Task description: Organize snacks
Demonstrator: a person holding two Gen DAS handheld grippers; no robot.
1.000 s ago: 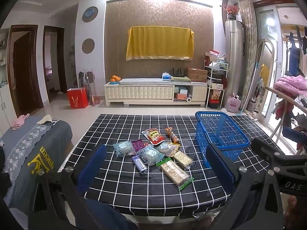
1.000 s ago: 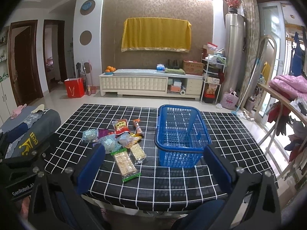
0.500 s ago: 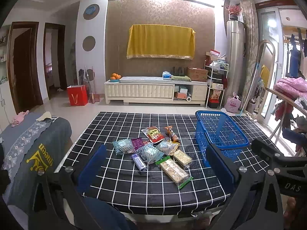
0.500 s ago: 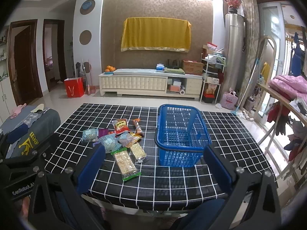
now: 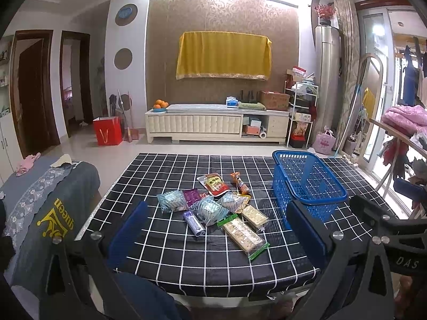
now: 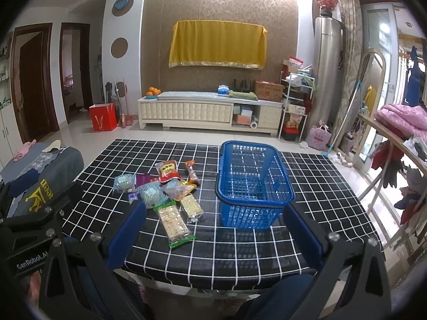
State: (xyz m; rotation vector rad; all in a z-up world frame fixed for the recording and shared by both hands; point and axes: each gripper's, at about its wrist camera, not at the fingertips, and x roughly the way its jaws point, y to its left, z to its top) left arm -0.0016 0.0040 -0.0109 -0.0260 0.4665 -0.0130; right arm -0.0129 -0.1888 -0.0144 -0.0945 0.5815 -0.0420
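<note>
Several snack packets lie in a loose pile [image 5: 213, 205] on a black table with white grid lines [image 5: 173, 253]; the pile also shows in the right wrist view [image 6: 165, 189]. A long cracker pack with green ends [image 5: 241, 234] lies nearest me. An empty blue plastic basket [image 5: 307, 184] stands right of the pile, also in the right wrist view [image 6: 253, 181]. My left gripper [image 5: 216, 229] is open and empty, held back over the table's near edge. My right gripper [image 6: 213, 229] is open and empty, facing the basket.
A grey covered sofa arm [image 5: 45, 202] stands left of the table. A wooden rail with clothes [image 6: 395, 138] runs along the right. A white TV cabinet [image 5: 213, 125] and a red bag [image 5: 106, 133] stand across the floor.
Both views have shifted very slightly; the left view has lifted a little. The snacks and basket have not moved. Both grippers stay open.
</note>
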